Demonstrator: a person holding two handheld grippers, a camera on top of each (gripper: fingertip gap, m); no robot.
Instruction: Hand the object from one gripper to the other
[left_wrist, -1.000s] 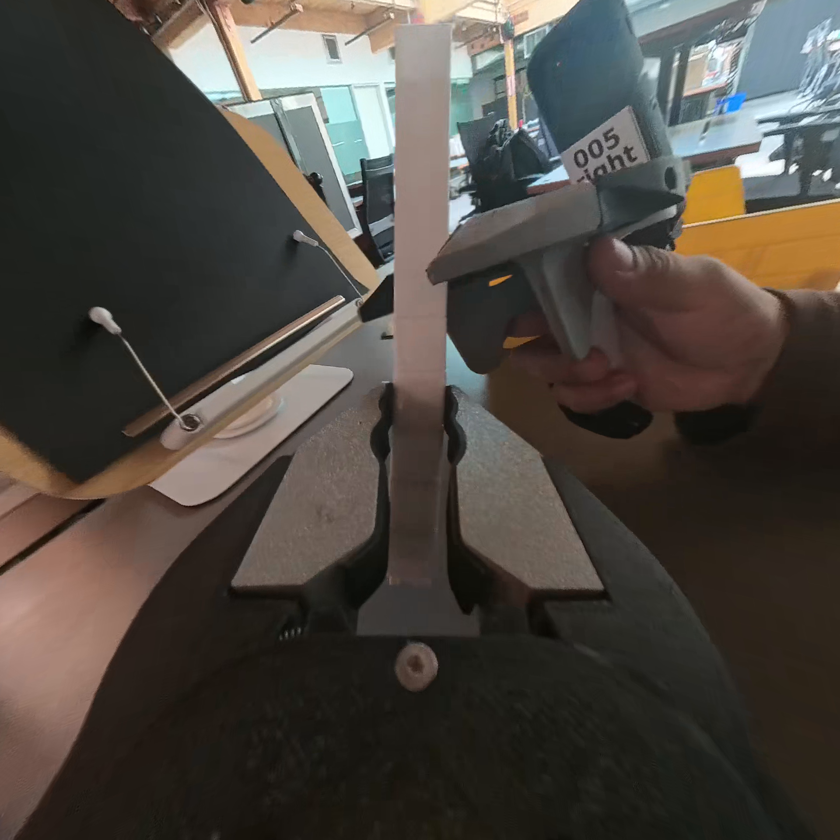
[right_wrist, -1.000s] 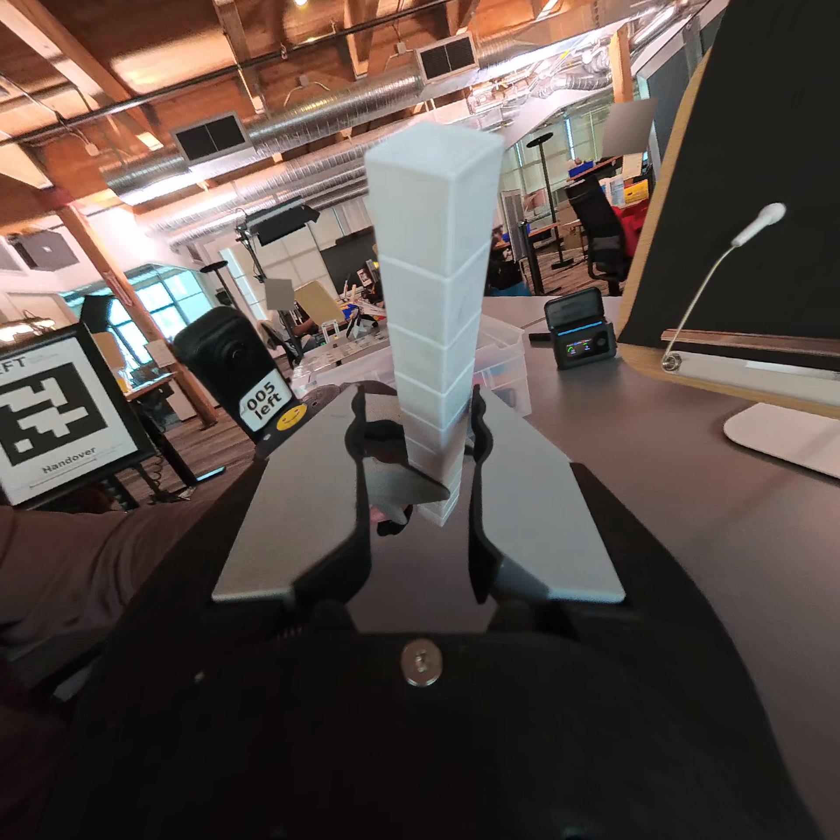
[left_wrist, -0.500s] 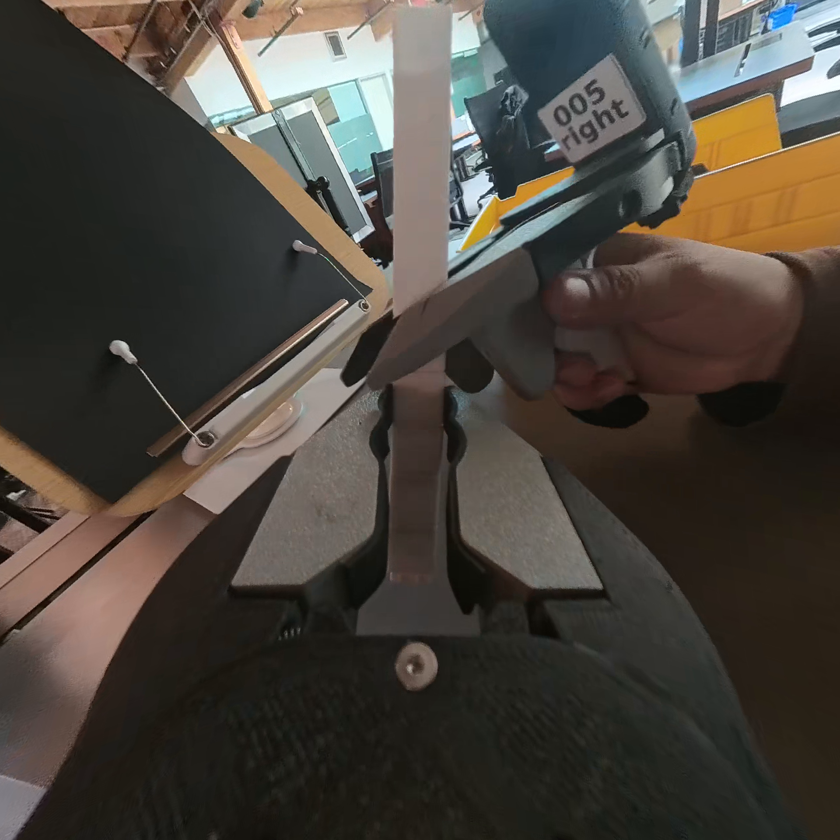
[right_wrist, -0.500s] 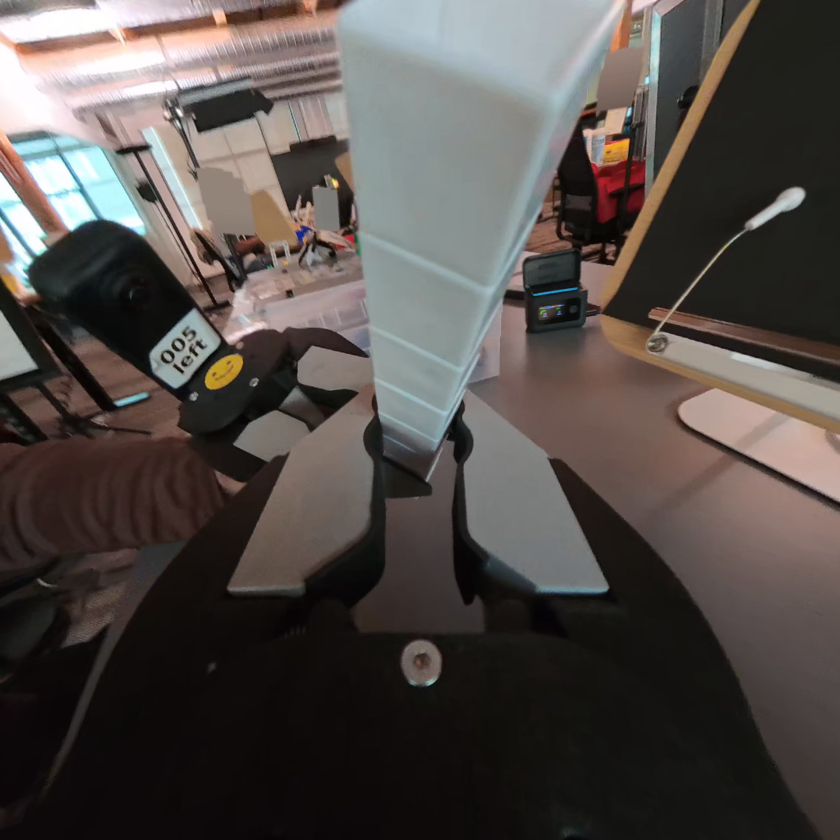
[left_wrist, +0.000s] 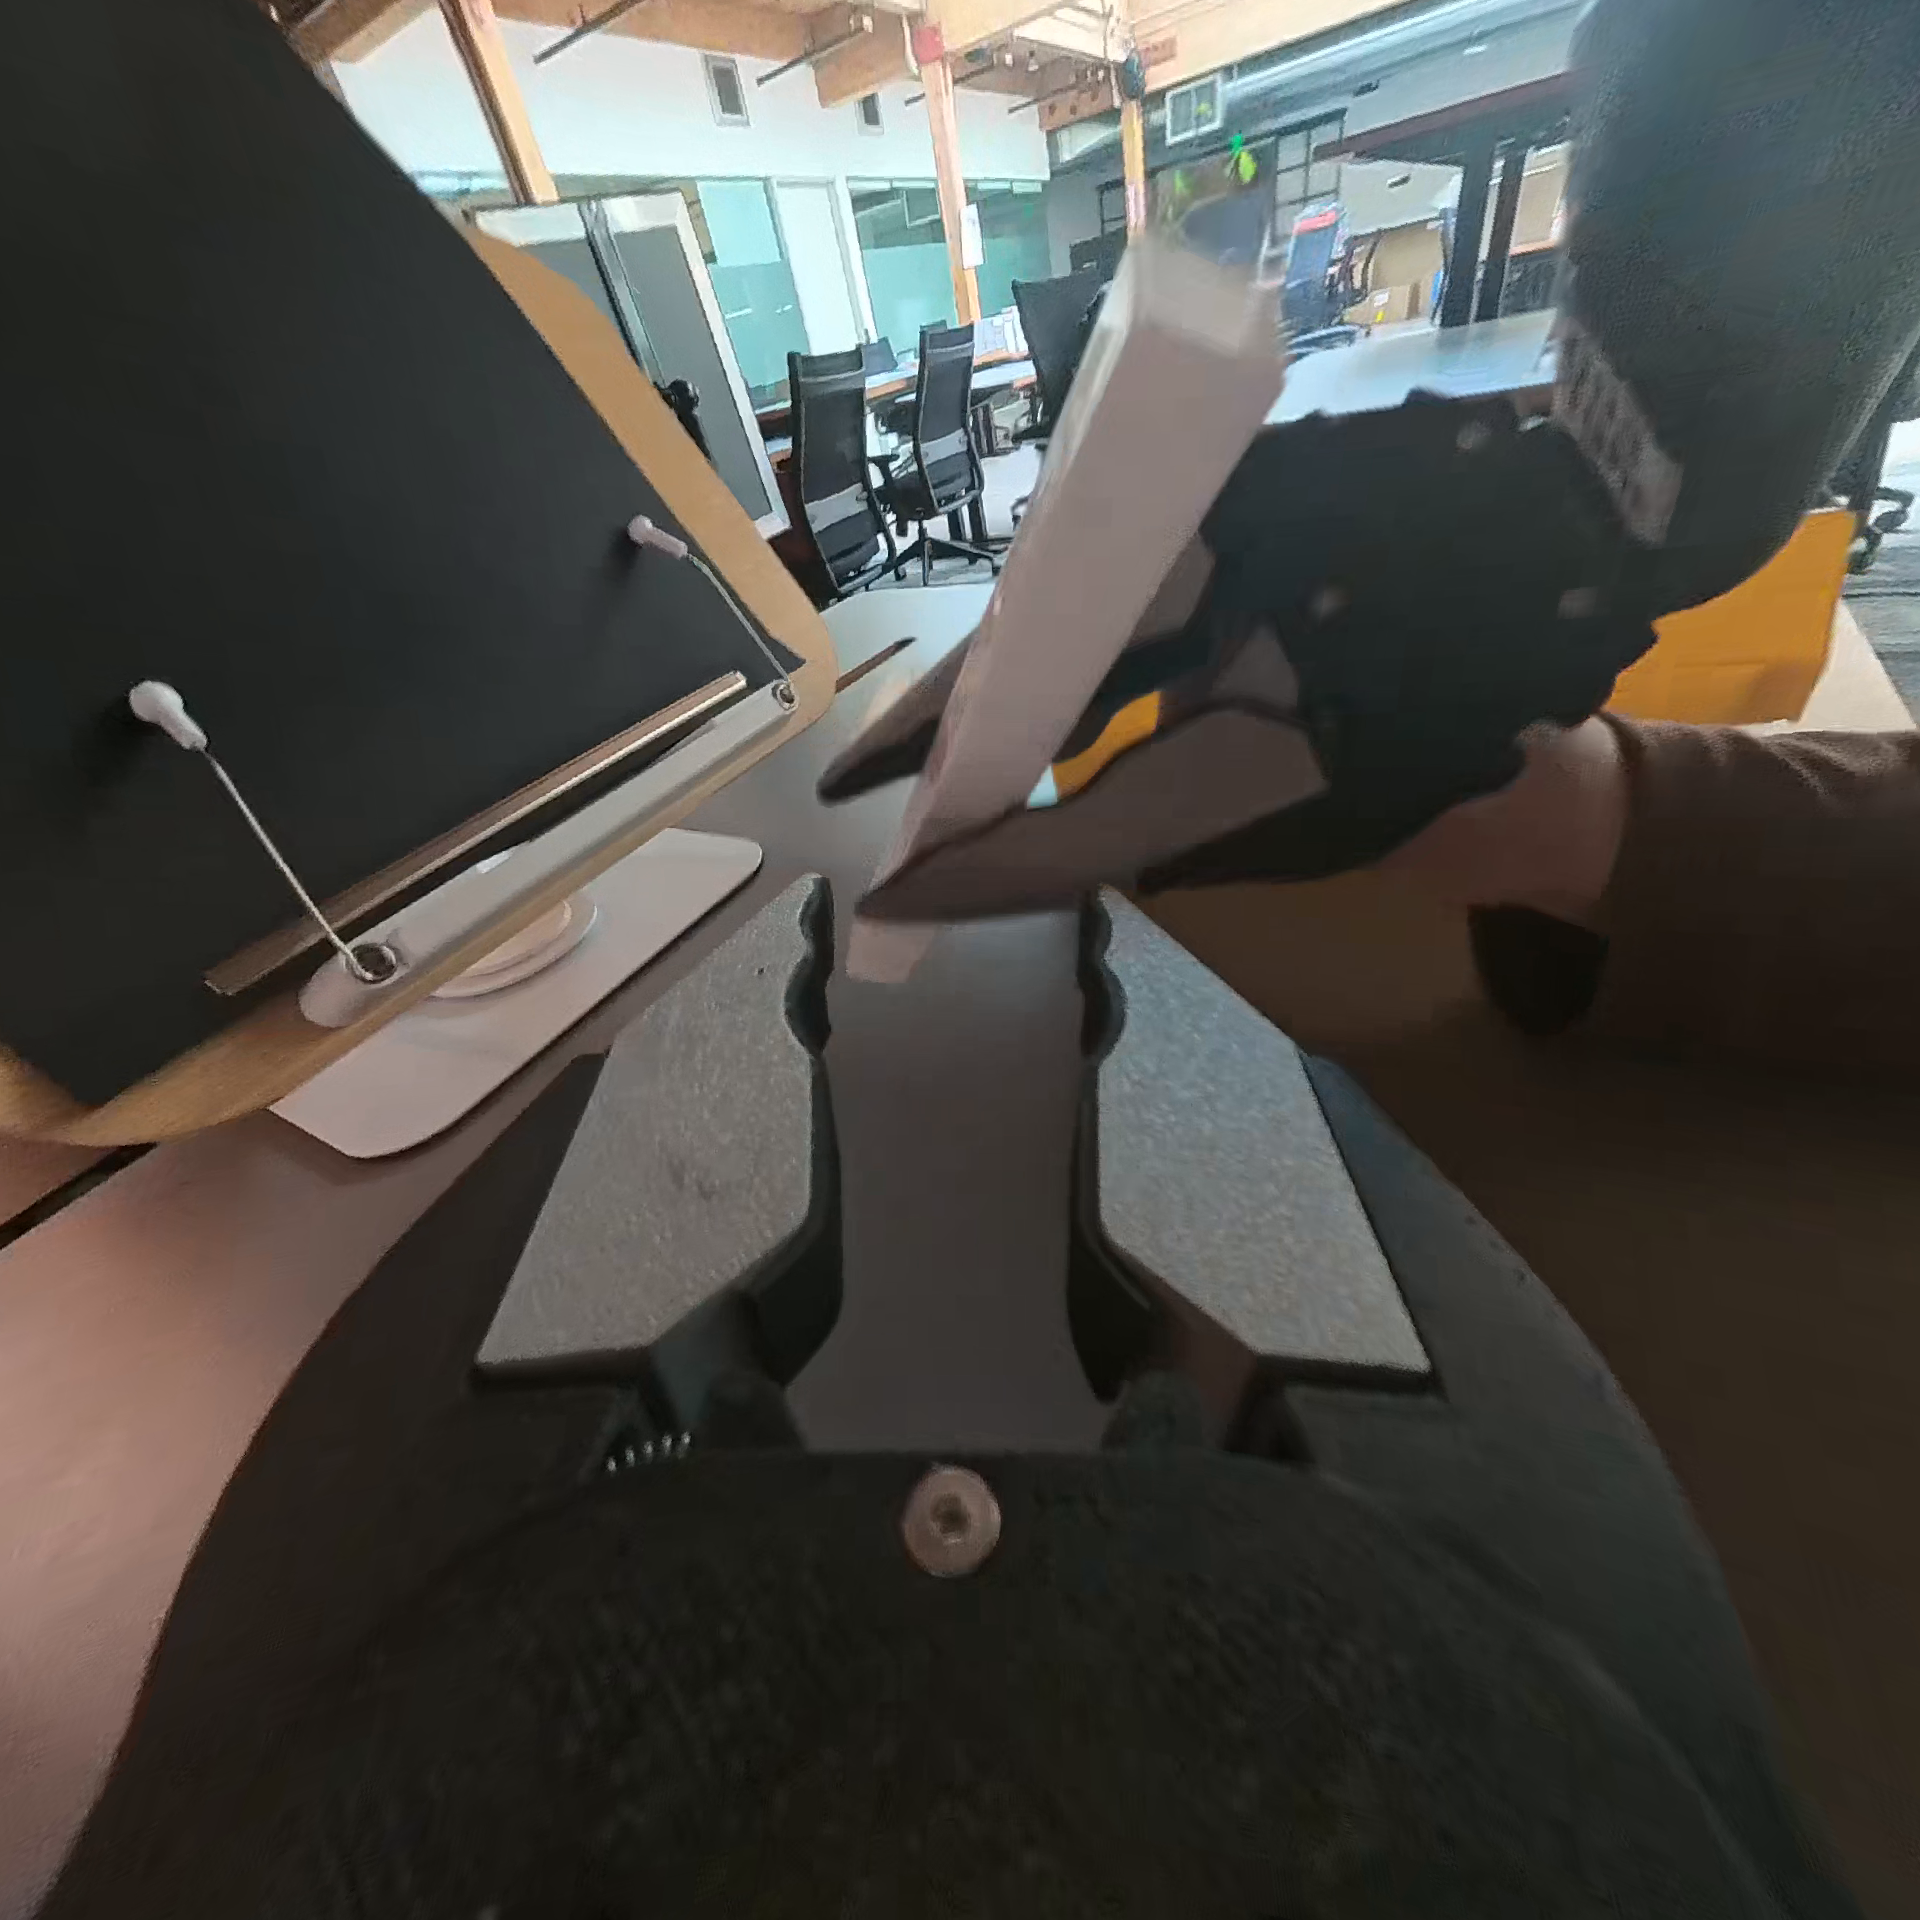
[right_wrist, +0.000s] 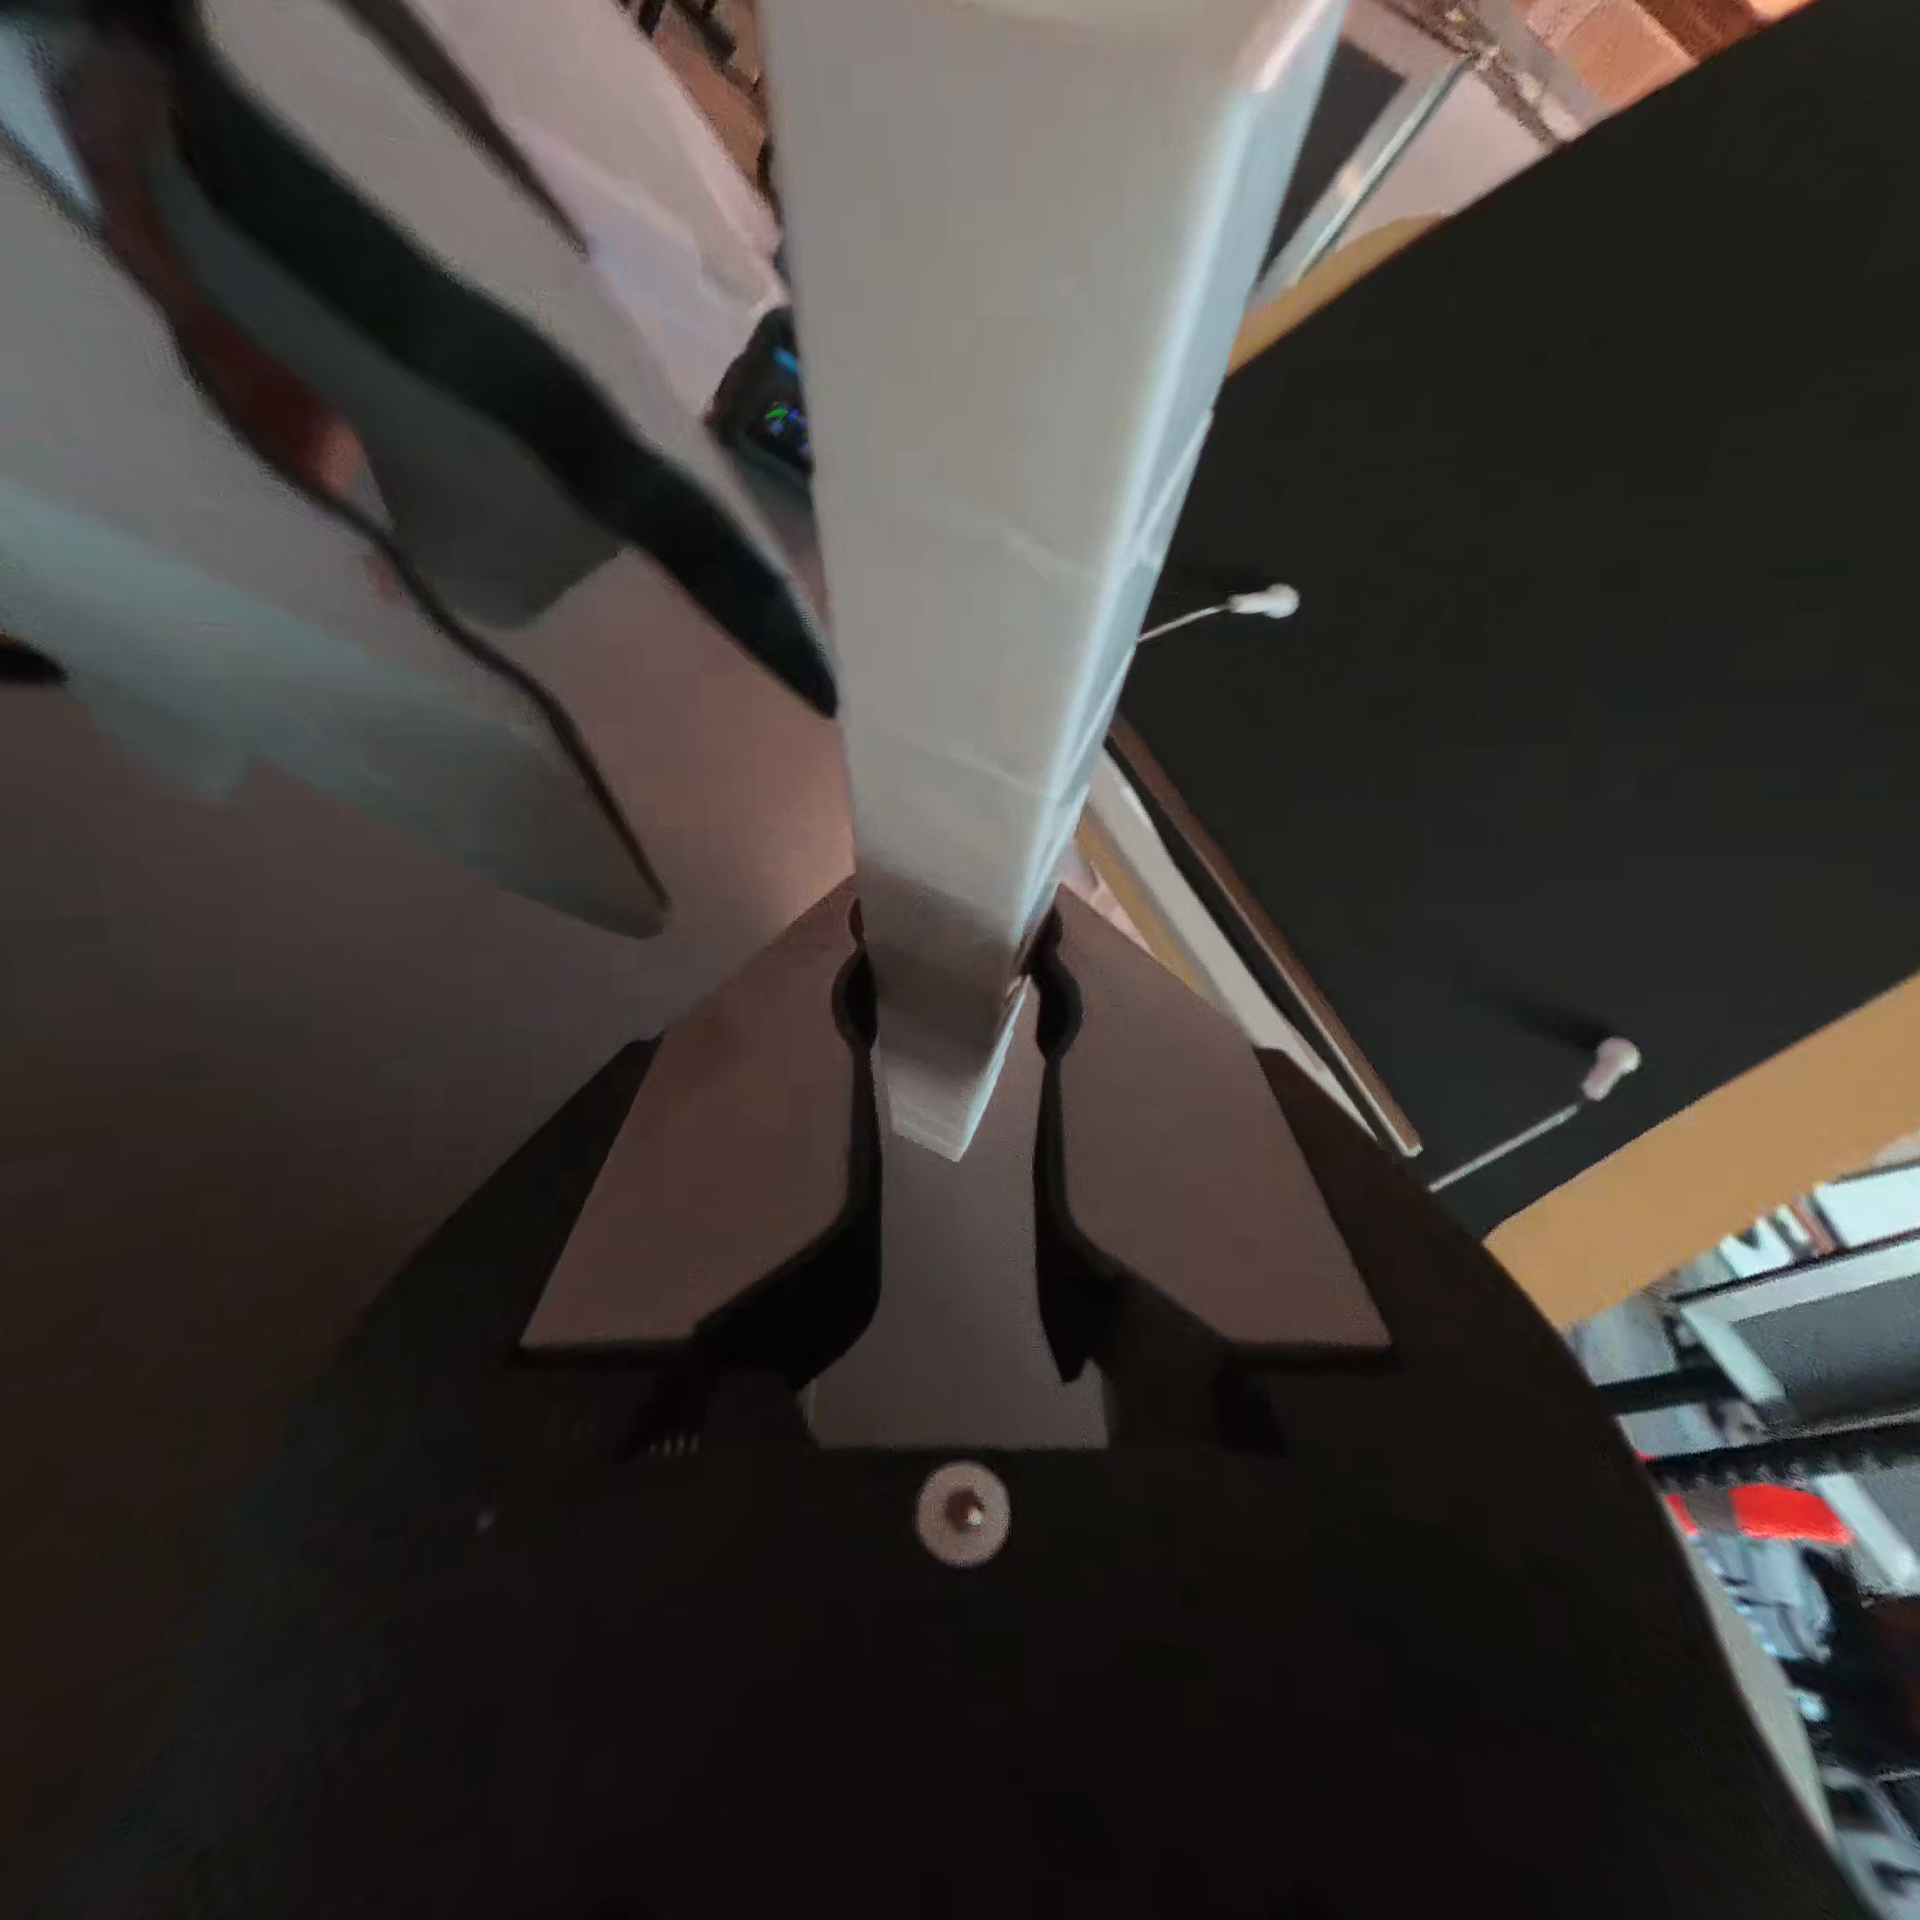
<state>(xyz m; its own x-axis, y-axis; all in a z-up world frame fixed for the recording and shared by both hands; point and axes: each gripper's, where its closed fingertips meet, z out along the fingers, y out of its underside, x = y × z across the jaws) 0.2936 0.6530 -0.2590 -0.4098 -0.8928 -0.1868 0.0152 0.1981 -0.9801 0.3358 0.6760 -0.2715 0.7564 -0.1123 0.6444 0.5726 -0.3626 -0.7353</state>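
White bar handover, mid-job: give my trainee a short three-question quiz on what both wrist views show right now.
1. True or false: the left gripper is shut on the white bar.
2. Which gripper holds the white bar? A) left B) right C) both
3. Fill in: in the left wrist view the bar is ____ (upright / tilted).

Key:
1. False. Its jaws stand apart with nothing between them.
2. B. The right gripper pinches the bar's lower end.
3. Tilted. Its top leans to the right, beside the black book stand.

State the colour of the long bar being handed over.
White; the bar shows best in the right wrist view.
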